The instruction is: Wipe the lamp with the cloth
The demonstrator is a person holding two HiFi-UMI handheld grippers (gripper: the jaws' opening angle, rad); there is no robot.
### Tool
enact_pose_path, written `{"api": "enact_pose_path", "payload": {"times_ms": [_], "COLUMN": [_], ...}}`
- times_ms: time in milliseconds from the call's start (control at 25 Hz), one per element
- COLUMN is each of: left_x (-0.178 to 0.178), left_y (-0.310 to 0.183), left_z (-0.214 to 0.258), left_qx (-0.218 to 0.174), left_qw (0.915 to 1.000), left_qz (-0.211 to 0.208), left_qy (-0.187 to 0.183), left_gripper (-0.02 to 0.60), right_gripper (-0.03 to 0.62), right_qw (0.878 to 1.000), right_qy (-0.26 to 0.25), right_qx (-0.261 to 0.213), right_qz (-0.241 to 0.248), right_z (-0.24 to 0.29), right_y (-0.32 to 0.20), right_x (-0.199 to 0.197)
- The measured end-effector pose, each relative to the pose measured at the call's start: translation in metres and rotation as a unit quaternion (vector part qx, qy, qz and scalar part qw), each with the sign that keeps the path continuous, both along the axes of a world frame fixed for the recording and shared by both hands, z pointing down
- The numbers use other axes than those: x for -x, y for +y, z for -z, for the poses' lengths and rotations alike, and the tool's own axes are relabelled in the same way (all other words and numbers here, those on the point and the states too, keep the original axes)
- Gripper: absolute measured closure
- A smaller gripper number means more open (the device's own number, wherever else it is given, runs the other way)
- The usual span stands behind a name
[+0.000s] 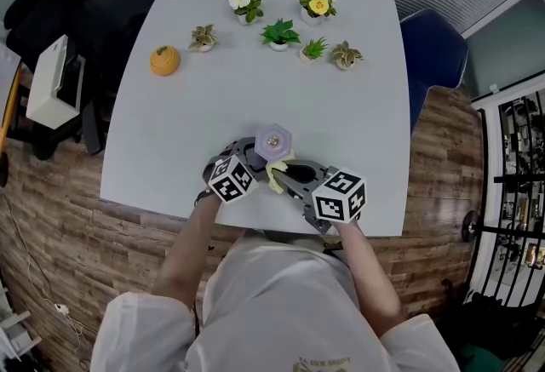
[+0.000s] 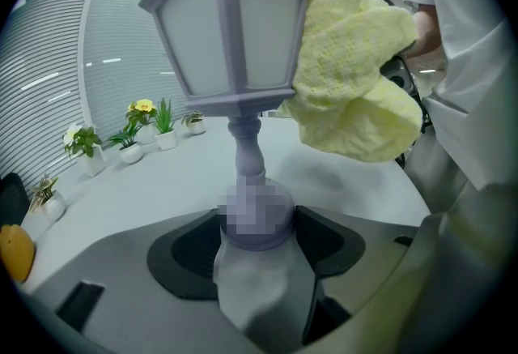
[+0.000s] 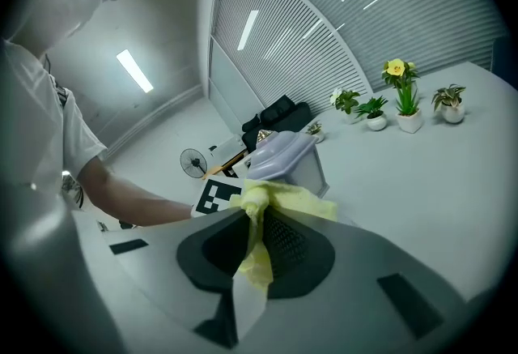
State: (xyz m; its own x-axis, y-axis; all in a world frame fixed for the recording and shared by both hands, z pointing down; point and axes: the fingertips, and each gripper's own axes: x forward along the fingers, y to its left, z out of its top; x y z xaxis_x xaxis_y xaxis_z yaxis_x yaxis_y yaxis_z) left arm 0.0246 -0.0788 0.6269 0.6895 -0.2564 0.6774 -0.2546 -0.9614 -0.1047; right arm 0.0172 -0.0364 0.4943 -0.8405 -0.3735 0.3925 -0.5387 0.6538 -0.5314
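Observation:
A pale lilac lantern-shaped lamp (image 1: 273, 142) stands near the front edge of the white table (image 1: 272, 98). My left gripper (image 2: 257, 240) is shut on the lamp's round base (image 2: 256, 219), with the lamp head (image 2: 227, 24) rising above it. My right gripper (image 3: 252, 245) is shut on a yellow cloth (image 3: 267, 206), whose bunched end (image 2: 352, 73) presses against the right side of the lamp head. In the head view both grippers (image 1: 232, 177) (image 1: 339, 196) meet at the lamp, and a bit of cloth (image 1: 277, 174) shows between them.
Several small potted plants (image 1: 279, 34) stand in a row at the table's far side, with an orange pumpkin-like ornament (image 1: 164, 60) at far left. A black chair with a bag (image 1: 85, 13) stands left of the table, a blue chair (image 1: 433, 51) right.

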Motion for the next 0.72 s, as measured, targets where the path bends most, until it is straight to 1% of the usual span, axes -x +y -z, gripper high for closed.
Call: {"api": "enact_pose_path", "payload": {"times_ms": [120,240,440,720], "left_x": [0.000,0.000,-0.001,-0.001], "left_y": [0.000,0.000,0.000,0.000], "left_z": [-0.001,-0.001,0.000,0.001], "left_qx": [0.000,0.000,-0.001,-0.003], "left_qw": [1.0000,1.0000,1.0000,1.0000], "left_qz": [0.000,0.000,0.000,-0.001], "left_qy": [0.000,0.000,0.000,0.002], "left_gripper": [0.285,0.285,0.285,0.285], "right_gripper": [0.546,0.546,0.546,0.546], "right_qw": [1.000,1.000,0.999,0.998], "right_qy": [0.002,0.004,0.040,0.055], "right_qx": [-0.001,0.010,0.023,0.014], "right_qz": [0.007,0.008,0.003,0.005], "right_z": [-0.003,-0.008,-0.025,-0.029], "right_y": [0.002,0.000,-0.004,-0.011], "right_x": [0.003,0.005,0.003,0.009]}}
